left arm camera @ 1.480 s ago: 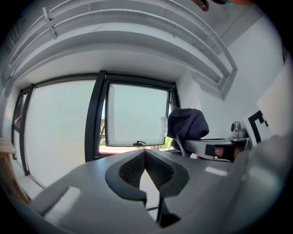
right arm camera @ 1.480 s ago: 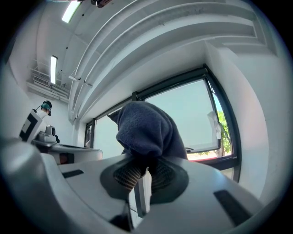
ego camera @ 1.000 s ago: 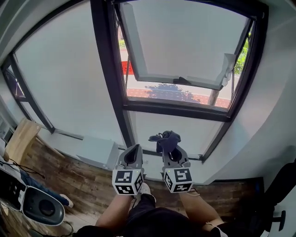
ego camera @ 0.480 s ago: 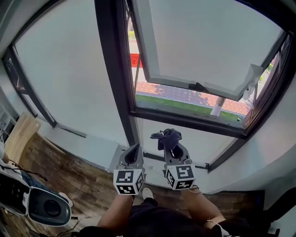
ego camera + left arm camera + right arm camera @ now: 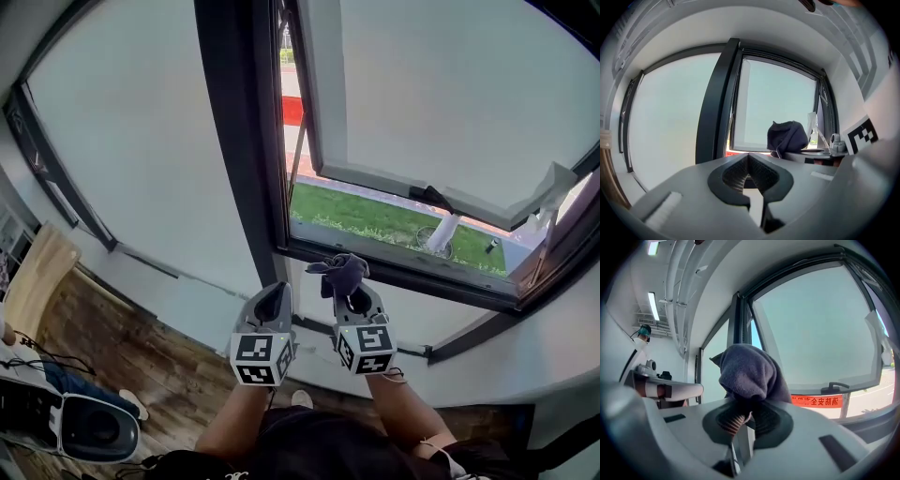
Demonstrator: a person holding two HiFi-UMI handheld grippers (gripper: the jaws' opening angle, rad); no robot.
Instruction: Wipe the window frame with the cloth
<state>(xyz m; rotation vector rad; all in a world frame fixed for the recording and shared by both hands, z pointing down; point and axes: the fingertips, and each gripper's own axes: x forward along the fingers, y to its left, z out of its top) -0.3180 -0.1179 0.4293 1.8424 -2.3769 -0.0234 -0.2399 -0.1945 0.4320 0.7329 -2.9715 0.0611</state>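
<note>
Right hand-held gripper is clamped on a bunched dark navy fabric cloth, held near the lower rail of the black metal window frame. Left hand-held gripper, just beside it, has its jaws together on nothing. Wiping seems not yet begun; next, the cloth needs pressing onto the rail and sweeping along it

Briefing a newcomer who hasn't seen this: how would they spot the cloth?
Find the dark window frame. Below its open pane, the right gripper is shut on the cloth. It is the only soft, dark blue bundle; the left gripper holds nothing.
</note>
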